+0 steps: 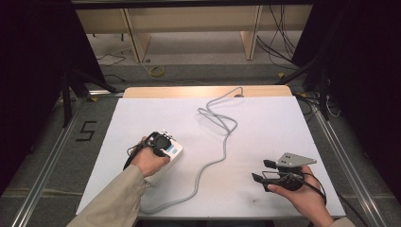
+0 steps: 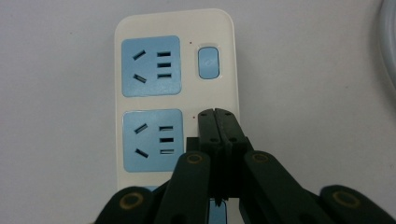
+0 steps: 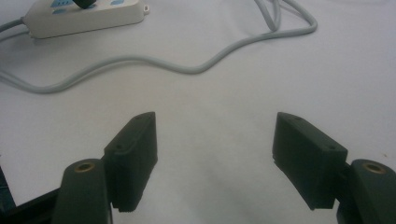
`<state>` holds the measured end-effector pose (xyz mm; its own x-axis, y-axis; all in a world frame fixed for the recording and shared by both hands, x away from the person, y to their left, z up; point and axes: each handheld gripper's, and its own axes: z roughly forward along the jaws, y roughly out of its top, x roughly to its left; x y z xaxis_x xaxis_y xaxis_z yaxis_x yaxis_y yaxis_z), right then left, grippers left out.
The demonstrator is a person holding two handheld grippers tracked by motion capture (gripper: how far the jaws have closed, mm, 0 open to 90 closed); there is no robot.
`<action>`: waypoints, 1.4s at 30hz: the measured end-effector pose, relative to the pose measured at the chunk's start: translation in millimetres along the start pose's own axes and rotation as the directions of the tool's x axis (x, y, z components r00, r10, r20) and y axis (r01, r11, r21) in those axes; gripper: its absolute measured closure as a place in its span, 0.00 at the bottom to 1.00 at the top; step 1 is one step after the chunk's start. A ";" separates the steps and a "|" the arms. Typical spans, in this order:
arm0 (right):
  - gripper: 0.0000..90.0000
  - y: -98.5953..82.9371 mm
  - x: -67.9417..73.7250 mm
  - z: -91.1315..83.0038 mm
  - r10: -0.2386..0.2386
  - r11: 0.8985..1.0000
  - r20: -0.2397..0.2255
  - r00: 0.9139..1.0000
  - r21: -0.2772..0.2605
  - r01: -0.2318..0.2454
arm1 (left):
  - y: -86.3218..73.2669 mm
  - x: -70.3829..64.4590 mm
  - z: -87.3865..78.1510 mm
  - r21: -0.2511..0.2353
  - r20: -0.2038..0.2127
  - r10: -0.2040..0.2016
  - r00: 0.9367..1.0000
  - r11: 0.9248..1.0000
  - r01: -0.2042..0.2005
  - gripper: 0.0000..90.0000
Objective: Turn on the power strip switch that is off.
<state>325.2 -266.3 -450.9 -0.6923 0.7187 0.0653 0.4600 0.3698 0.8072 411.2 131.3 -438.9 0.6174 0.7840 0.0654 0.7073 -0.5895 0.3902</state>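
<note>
1. Left gripper view looks straight down on a cream power strip (image 2: 175, 93) with blue socket faces; a blue rocker switch (image 2: 208, 62) sits at about 1 o'clock from the upper socket (image 2: 150, 66). A second socket (image 2: 152, 140) lies below it, and where its own switch would be, the closed tips cover the spot.
2. In the high view the strip lies left of the table's centre, at roughly 8 o'clock on the white table (image 1: 265, 123), under the person's left hand (image 1: 150, 161).
3. The left gripper (image 2: 218, 122) has its jaws pressed together with nothing between them, tips resting over the strip's right edge, apparently to push a switch. Whether they touch it I cannot tell.
4. Risk: the strip is light and nothing pins it. A push that lands off-centre, near the rim, would probably tip or skid it rather than click the rocker.
5. Risk: narrow closed tips could slide off a rounded switch and hit the casing or the neighbouring socket.
6. The grey cable (image 1: 215, 156) loops from the strip's near end towards 12 o'clock. Any skid would drag that loop, and its stiffness could twist the strip.
7. The right gripper (image 3: 215, 158) hovers at about 4 o'clock, jaws wide apart and empty, well apart from the strip, so it gives no bracing.
</note>
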 end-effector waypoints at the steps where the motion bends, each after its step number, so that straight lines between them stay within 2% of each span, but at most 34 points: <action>1: 0.35 0.0 0.0 0.0 0.000 1.000 0.000 1.000 0.000 0.000 | 0.1 -0.2 -0.1 0.001 -0.001 0.001 1.000 1.000 -0.001 1.00; 12: 0.35 0.1 -0.2 -0.1 -0.002 1.000 -0.001 1.000 0.000 0.002 | -1.2 0.3 0.1 -0.014 0.002 -0.002 1.000 1.000 0.002 1.00; 16: 0.35 0.2 -0.2 -0.2 -0.001 1.000 -0.001 1.000 0.000 0.001 | -1.8 -0.3 -0.5 -0.015 -0.004 0.022 1.000 1.000 -0.022 1.00; 23: 0.35 0.3 -0.3 -0.6 -0.003 1.000 0.000 1.000 0.000 0.003 | -3.2 0.4 -0.4 -0.028 0.003 0.016 1.000 0.999 -0.016 1.00; 42: 0.35 0.9 -0.2 -1.2 -0.003 1.000 0.002 1.000 -0.006 0.003 | -4.4 2.3 -1.0 -0.059 0.016 0.039 0.999 0.998 -0.038 1.00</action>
<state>325.1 -266.9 -449.5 -0.6923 0.7190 0.0618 0.4549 0.3683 0.8108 409.2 135.9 -439.5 0.6499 0.7572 0.0661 0.6618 -0.6065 0.4407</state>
